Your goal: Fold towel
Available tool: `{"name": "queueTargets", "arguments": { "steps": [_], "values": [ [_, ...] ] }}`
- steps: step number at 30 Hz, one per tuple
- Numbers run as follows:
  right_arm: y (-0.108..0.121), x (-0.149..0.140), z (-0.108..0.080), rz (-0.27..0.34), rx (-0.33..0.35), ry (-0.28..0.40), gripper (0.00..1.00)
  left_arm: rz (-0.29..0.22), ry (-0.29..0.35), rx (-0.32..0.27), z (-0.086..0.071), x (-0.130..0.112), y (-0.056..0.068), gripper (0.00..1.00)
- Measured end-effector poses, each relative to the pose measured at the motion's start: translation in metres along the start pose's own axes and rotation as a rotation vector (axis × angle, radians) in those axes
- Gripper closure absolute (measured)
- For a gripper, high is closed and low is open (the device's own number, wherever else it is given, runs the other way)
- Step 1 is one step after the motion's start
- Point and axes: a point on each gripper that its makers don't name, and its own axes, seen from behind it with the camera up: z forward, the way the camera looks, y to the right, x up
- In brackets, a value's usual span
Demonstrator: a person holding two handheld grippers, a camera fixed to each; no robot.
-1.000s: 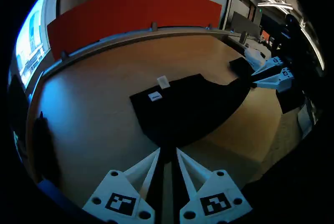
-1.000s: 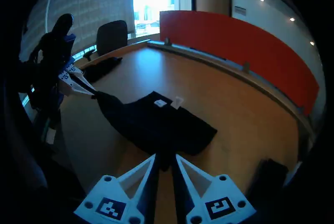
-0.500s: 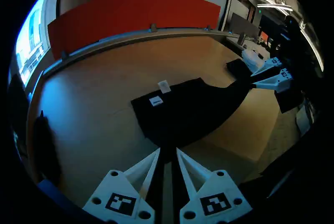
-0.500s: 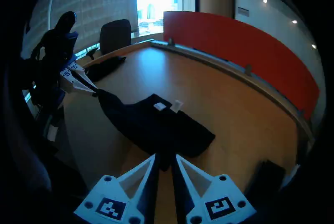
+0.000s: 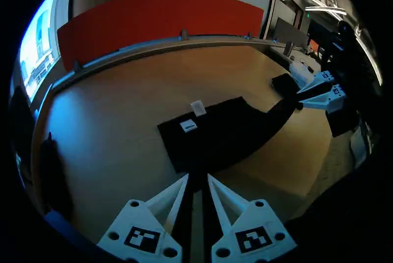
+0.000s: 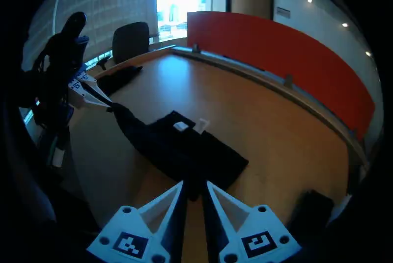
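A black towel (image 5: 221, 133) lies partly on the wooden table (image 5: 123, 116), with two white tags (image 5: 189, 125) near its far edge. My left gripper (image 5: 197, 184) is shut on the towel's near corner, lifted off the table. My right gripper (image 6: 195, 189) is shut on the other near corner of the towel (image 6: 177, 150). Each gripper shows in the other's view, the right gripper (image 5: 300, 104) at the right and the left gripper (image 6: 110, 107) at the left, with the cloth stretched between them. The far part rests on the table (image 6: 275, 130).
A red partition (image 5: 157, 17) runs along the table's far edge. A black office chair (image 6: 130, 42) stands by the window. Another dark cloth (image 6: 118, 79) lies on the table near the chair, and a dark object (image 5: 285, 82) lies at the right.
The towel has slid a little toward me across the table, and both lifted corners have shifted slightly. Both grippers keep their hold.
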Motion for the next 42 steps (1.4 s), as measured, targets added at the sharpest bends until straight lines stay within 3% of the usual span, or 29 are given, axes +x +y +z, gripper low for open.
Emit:
{"name": "queueTargets", "arguments": {
  "steps": [18, 30, 42],
  "values": [
    [0.041, 0.004, 0.038, 0.031, -0.050, -0.024, 0.81, 0.008, 0.006, 0.029, 0.053, 0.028, -0.027, 0.89],
    [0.051, -0.009, 0.060, 0.060, -0.051, -0.058, 0.81, 0.001, -0.020, 0.020, 0.082, 0.024, -0.036, 0.89],
    [0.067, -0.025, 0.093, 0.107, -0.063, -0.095, 0.81, -0.011, -0.038, 0.028, 0.118, 0.021, -0.048, 0.89]
  ]
}}
